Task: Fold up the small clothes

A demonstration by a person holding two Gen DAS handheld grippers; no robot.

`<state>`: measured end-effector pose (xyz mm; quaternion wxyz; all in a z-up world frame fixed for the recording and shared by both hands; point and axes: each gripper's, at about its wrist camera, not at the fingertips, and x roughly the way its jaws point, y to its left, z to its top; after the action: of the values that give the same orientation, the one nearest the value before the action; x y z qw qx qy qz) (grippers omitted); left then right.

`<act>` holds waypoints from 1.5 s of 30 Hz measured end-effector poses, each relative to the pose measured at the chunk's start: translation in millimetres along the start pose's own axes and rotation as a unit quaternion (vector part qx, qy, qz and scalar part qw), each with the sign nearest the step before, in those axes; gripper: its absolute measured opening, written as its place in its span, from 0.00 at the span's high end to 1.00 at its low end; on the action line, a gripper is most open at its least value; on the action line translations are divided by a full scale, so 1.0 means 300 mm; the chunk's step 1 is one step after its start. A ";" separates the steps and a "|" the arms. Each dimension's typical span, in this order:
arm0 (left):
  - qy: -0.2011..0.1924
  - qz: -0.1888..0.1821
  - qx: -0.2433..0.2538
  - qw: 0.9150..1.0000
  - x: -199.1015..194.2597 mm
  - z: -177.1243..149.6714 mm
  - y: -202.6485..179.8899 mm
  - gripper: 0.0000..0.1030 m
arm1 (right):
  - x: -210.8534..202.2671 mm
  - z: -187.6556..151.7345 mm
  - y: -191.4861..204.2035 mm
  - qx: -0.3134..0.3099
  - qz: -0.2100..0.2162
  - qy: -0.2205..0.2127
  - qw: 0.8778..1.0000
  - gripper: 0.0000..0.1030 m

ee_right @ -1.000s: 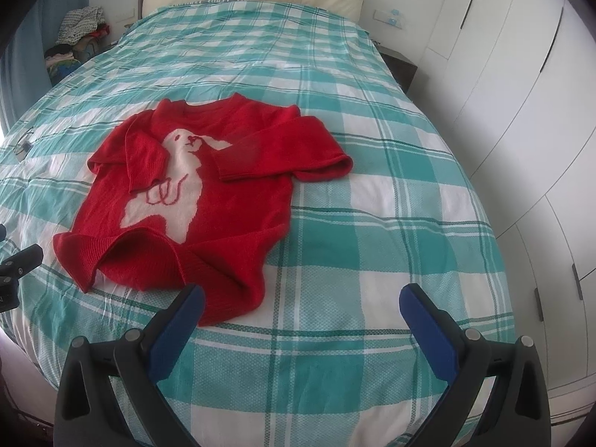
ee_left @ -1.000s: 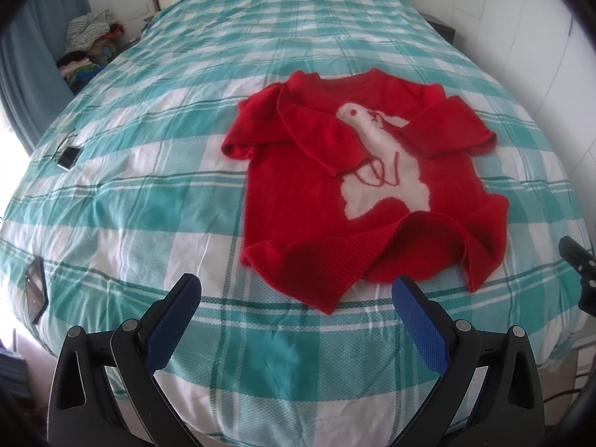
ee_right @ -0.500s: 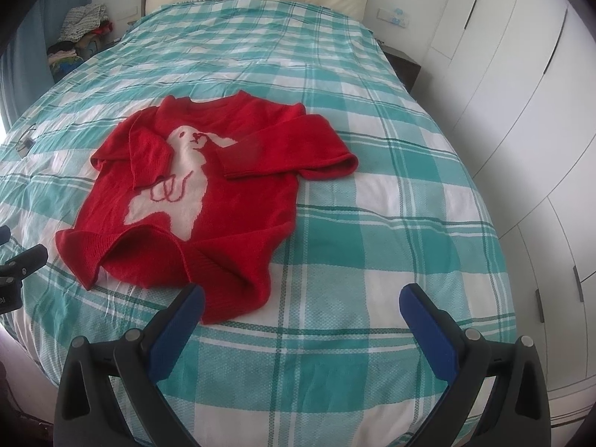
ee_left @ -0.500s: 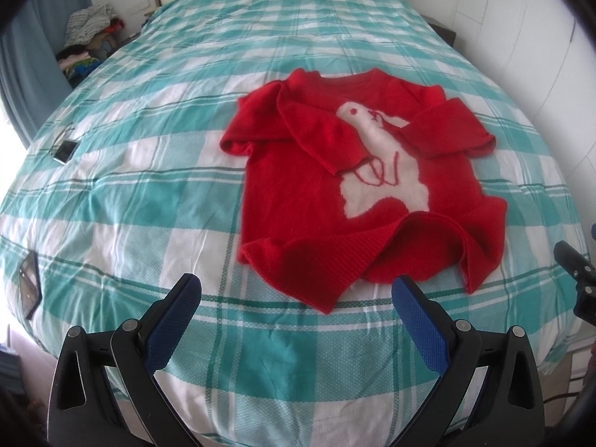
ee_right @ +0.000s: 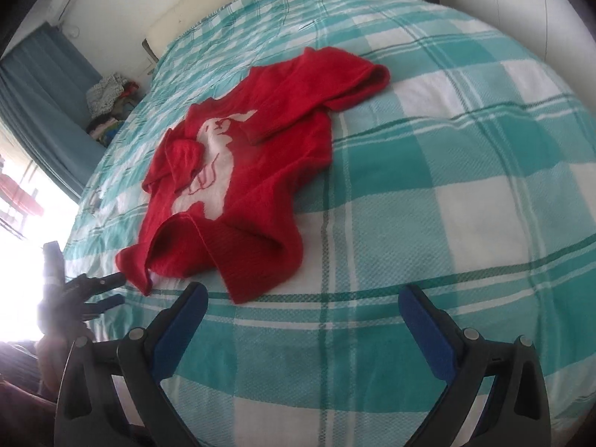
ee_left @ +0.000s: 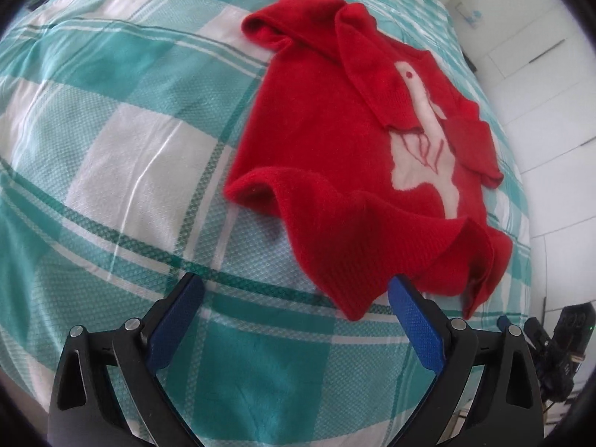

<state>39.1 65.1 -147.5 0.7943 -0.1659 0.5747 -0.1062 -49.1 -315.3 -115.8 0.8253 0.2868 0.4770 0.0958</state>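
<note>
A red sweater [ee_left: 335,141] with a white animal on its front lies face up on the teal-and-white checked bed [ee_left: 111,156]. Both sleeves are folded in over the chest and the near hem is rumpled. My left gripper [ee_left: 294,287] is open, low over the bed at the hem, whose corner [ee_left: 354,309] hangs in the gap by its right finger. My right gripper [ee_right: 302,292] has its jaws closing but wide, and the hem's other corner [ee_right: 240,296] lies just inside its left finger, untouched. The left gripper [ee_right: 111,290] also shows in the right wrist view at the sweater's left corner.
A pile of clothes [ee_right: 108,93] sits beside a blue curtain [ee_right: 48,119] at the bed's far left. A pillow [ee_right: 208,7] lies at the head. White wardrobe doors [ee_left: 540,74] stand to the right. A hand [ee_right: 52,350] holds the left gripper.
Both grippers have dropped and tilted down toward the sweater's near hem, rolling as they went. The sweater now fills more of both views. The right jaws have narrowed slightly.
</note>
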 end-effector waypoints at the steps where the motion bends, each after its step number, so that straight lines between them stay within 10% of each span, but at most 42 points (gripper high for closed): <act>1: -0.008 0.004 0.000 1.000 0.006 0.006 -0.009 0.05 | 0.029 -0.007 -0.008 0.015 0.041 0.004 0.999 0.13; 7: -0.034 -0.072 -0.038 0.996 0.033 0.054 0.027 0.49 | 0.183 -0.041 -0.069 0.141 0.173 0.020 0.975 0.38; 9: -0.020 -0.090 -0.029 0.995 0.047 0.067 0.023 0.90 | 0.215 -0.039 -0.063 0.149 0.186 0.012 0.971 0.40; 11: -0.014 -0.095 -0.018 0.995 0.038 0.067 0.027 0.95 | 0.228 -0.033 -0.062 0.155 0.181 0.003 0.971 0.54; 14: -0.006 -0.108 0.005 0.994 -0.026 0.047 0.057 0.97 | 0.201 -0.024 -0.053 0.147 0.168 0.007 0.975 0.96; 17: 0.008 -0.111 0.039 0.993 -0.109 0.016 0.099 0.97 | 0.110 -0.028 -0.040 0.109 0.160 0.023 0.981 0.97; 26: 0.048 -0.105 0.051 0.992 -0.092 -0.041 0.169 0.85 | 0.010 -0.030 -0.023 0.019 0.096 0.057 0.994 0.94; 30: 0.052 -0.118 0.035 0.991 -0.075 -0.061 0.188 0.69 | 0.078 -0.049 -0.090 0.022 0.090 0.039 0.995 0.57; 35: 0.052 -0.129 0.053 0.989 -0.067 -0.069 0.162 0.65 | 0.125 0.075 -0.135 0.015 0.102 -0.017 0.995 0.57; 41: 0.061 -0.152 0.057 0.985 -0.046 -0.062 0.147 0.65 | 0.293 0.181 -0.036 -0.022 0.280 0.110 0.953 0.55; 45: 0.068 -0.168 0.055 0.982 -0.055 -0.082 0.160 0.65 | 0.250 0.107 0.054 -0.084 0.318 0.176 0.928 0.55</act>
<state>9.4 111.9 -158.5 0.7324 -0.2087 0.5842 -0.2805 19.5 -281.9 -149.5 0.6752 0.3314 0.4886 0.4422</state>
